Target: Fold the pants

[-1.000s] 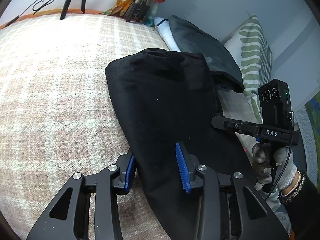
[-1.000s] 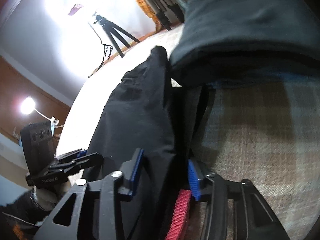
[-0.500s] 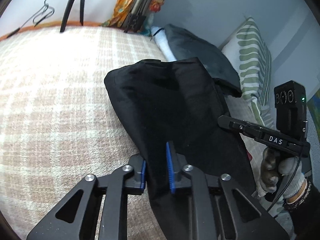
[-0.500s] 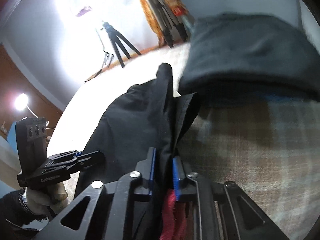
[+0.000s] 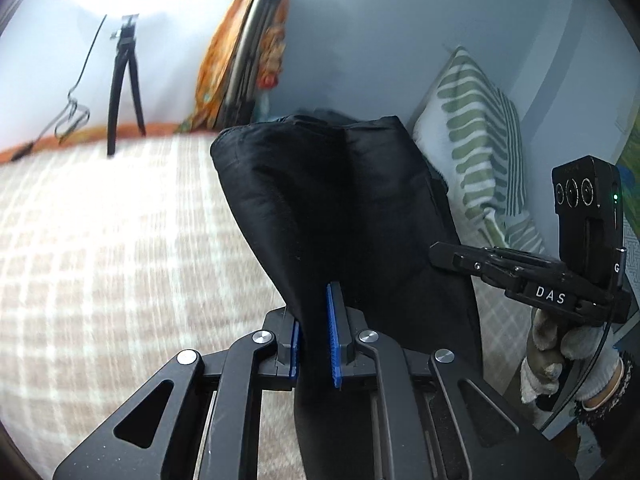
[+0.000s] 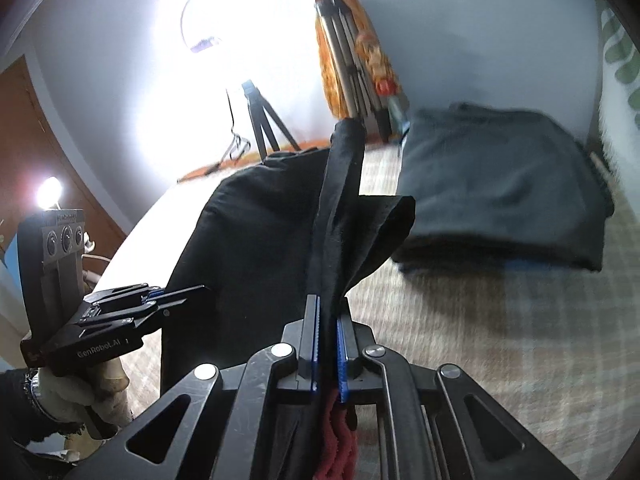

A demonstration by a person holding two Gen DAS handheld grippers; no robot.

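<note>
At the near edge of the bed, both grippers have changed from a second ago: then their blue pads stood apart on either side of the cloth, and now the left gripper [image 5: 316, 346] is clenched on one edge of the black pants [image 5: 344, 216] while the right gripper [image 6: 328, 354] is clenched on another edge (a scrap of red fabric [image 6: 338, 440] shows behind its pads, and I cannot tell what it belongs to). With the grip made, the near end of the pants has come up off the checked blanket [image 5: 120, 240]; half a second ago it lay flat, and now the cloth rises steeply from the jaws in both views. The far end still seems to rest on the bed. I judge this to be the start of a fold, with the held end about to be carried over the far one. The motion blur suggests the lift is under way. Beyond the pants lies a folded dark grey garment [image 6: 500, 188], near the striped pillow [image 5: 476, 140], and farther off a tripod [image 5: 126, 80] stands by the wall.
</note>
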